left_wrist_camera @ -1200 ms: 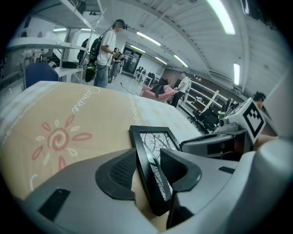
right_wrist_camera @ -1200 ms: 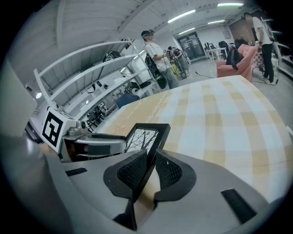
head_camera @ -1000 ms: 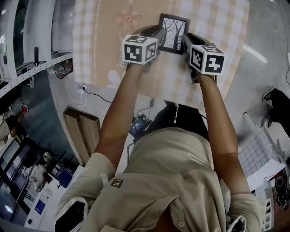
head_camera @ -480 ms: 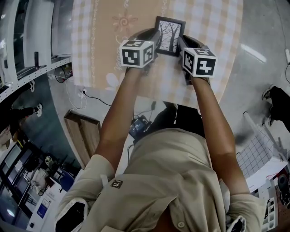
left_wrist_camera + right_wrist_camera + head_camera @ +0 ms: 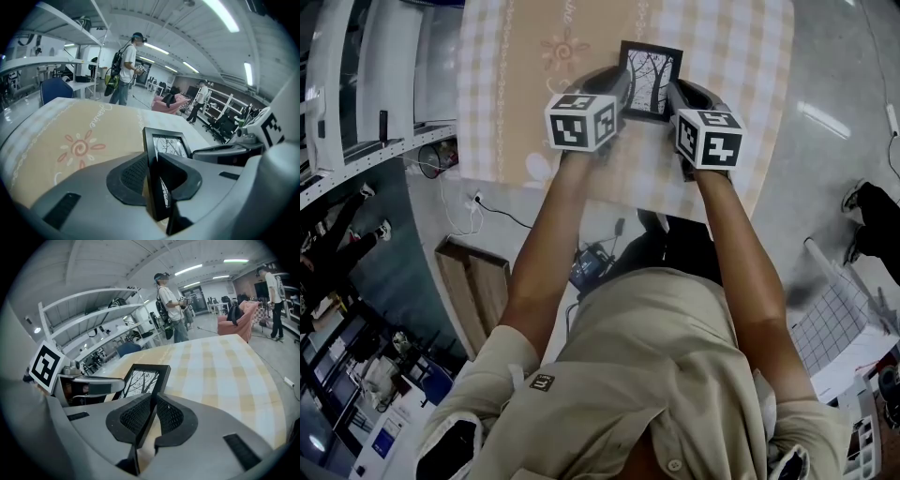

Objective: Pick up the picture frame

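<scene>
A black picture frame (image 5: 649, 80) with a bare-tree print stands tilted over the checked tablecloth (image 5: 731, 56). My left gripper (image 5: 622, 86) is shut on the frame's left edge, and my right gripper (image 5: 672, 91) is shut on its right edge. In the left gripper view the picture frame (image 5: 161, 152) sits edge-on between the jaws of the left gripper (image 5: 154, 176). In the right gripper view the picture frame (image 5: 143, 380) runs up out of the jaws of the right gripper (image 5: 152, 416), with the left gripper (image 5: 93, 387) beside it.
The table (image 5: 502, 84) ends close below both grippers, with floor, cables and a wooden pallet (image 5: 473, 272) underneath. White shelving (image 5: 366, 84) stands at the left. A person (image 5: 125, 68) with a backpack stands beyond the table's far end.
Both grippers and the frame have drifted slightly left and away from me in the head view. The grip on both edges is the same.
</scene>
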`<state>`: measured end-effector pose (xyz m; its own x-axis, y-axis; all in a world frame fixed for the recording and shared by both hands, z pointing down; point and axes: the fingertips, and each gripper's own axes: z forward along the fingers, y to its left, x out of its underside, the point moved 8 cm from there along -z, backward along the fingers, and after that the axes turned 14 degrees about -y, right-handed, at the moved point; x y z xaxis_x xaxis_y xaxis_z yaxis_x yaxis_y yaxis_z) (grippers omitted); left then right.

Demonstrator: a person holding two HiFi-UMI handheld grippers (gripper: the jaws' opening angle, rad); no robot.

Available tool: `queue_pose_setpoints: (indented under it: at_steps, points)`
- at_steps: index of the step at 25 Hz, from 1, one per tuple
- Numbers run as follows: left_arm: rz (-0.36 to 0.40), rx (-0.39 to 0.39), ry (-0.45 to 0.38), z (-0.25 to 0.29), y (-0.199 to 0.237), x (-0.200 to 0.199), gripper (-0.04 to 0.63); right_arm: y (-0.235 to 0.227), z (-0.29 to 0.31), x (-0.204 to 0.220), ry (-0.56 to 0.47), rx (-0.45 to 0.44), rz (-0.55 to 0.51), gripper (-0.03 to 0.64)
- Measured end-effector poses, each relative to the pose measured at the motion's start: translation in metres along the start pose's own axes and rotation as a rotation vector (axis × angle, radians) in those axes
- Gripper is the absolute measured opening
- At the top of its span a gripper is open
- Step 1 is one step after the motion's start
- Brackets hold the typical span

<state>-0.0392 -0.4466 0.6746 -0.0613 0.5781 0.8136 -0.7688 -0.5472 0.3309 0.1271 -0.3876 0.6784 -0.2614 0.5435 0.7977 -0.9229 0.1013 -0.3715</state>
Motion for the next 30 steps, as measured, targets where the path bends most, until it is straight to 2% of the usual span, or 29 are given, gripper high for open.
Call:
queue_pose_setpoints:
  at_steps: [11, 30]
  points:
    - [0.025, 0.024, -0.165, -0.04, -0.029, -0.052, 0.063, 0.021, -0.037, -0.05, -0.16, -0.004, -0.094, 0.032]
    - [0.095, 0.068, -0.462, -0.165, -0.066, -0.139, 0.06, 0.117, -0.128, -0.14, -0.46, -0.057, -0.28, 0.032]
